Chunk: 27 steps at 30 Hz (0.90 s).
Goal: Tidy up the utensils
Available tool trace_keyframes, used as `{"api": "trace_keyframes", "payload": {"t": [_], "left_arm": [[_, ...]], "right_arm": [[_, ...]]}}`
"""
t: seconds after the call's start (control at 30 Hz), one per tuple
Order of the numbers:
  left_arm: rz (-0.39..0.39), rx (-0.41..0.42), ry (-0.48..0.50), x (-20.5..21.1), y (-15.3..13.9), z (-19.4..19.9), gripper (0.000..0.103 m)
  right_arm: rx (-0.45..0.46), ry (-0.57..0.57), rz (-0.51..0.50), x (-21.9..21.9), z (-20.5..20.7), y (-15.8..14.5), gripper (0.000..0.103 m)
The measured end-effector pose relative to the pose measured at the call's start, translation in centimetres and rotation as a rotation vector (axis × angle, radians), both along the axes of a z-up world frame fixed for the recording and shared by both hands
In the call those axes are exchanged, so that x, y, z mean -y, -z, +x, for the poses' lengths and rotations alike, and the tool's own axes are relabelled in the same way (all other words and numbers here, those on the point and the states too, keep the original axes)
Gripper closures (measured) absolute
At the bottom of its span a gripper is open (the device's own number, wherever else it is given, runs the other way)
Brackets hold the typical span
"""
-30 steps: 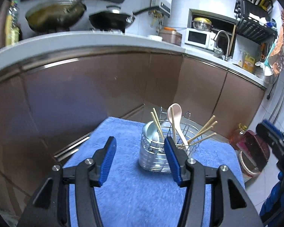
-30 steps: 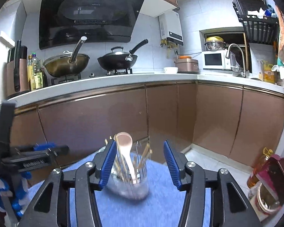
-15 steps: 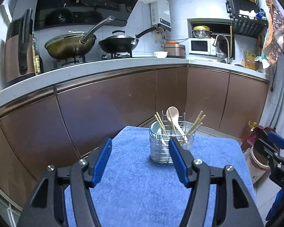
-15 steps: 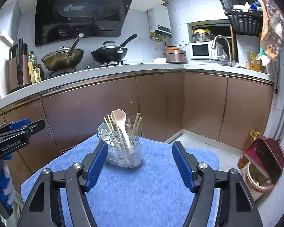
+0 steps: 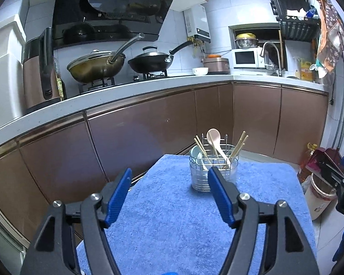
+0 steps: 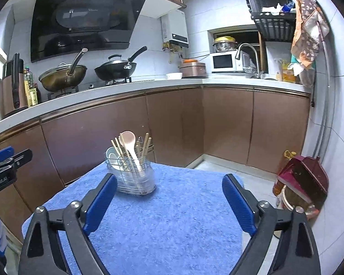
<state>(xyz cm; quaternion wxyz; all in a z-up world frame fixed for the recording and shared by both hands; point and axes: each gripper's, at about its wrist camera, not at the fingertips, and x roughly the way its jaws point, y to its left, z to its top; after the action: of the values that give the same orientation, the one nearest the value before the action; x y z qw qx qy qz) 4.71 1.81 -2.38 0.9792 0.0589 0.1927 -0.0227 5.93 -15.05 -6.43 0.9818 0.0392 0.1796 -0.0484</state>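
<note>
A wire utensil holder (image 5: 212, 169) stands at the far end of a blue towel (image 5: 172, 217). It holds a pink spoon (image 5: 214, 139), several wooden chopsticks (image 5: 239, 144) and a pale spoon. It also shows in the right wrist view (image 6: 135, 174), with the pink spoon (image 6: 129, 141) and the towel (image 6: 167, 217). My left gripper (image 5: 169, 194) is open and empty, well short of the holder. My right gripper (image 6: 168, 200) is open wide and empty, to the right of the holder. The right gripper's body shows at the left view's right edge (image 5: 337, 178).
Brown kitchen cabinets (image 5: 149, 133) under a white counter run behind the towel. Two woks (image 5: 96, 64) sit on the stove. A microwave (image 6: 227, 61) and tap stand at the back right. An oil bottle and red dustpan (image 6: 302, 178) stand on the floor at right.
Both grippers have drawn back and up from the holder, which now looks smaller and farther. The right gripper has opened wider. The holder stays upright on the towel.
</note>
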Motion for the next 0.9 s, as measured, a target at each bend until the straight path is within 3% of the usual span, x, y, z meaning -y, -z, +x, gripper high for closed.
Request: {"api": "trace_keyframes", "payload": {"t": [0.27, 0.9], "left_arm": [[0.014, 0.052, -0.001, 0.0, -0.7, -1.8, 0.036], [0.023, 0.058, -0.039, -0.8, -0.1, -3.6, 0.036]], "right_arm": [[0.014, 0.030, -0.007, 0.4, -1.3, -0.3, 0.001], [-0.047, 0.160, -0.109, -0.7, -3.3, -0.5, 0.000]]}}
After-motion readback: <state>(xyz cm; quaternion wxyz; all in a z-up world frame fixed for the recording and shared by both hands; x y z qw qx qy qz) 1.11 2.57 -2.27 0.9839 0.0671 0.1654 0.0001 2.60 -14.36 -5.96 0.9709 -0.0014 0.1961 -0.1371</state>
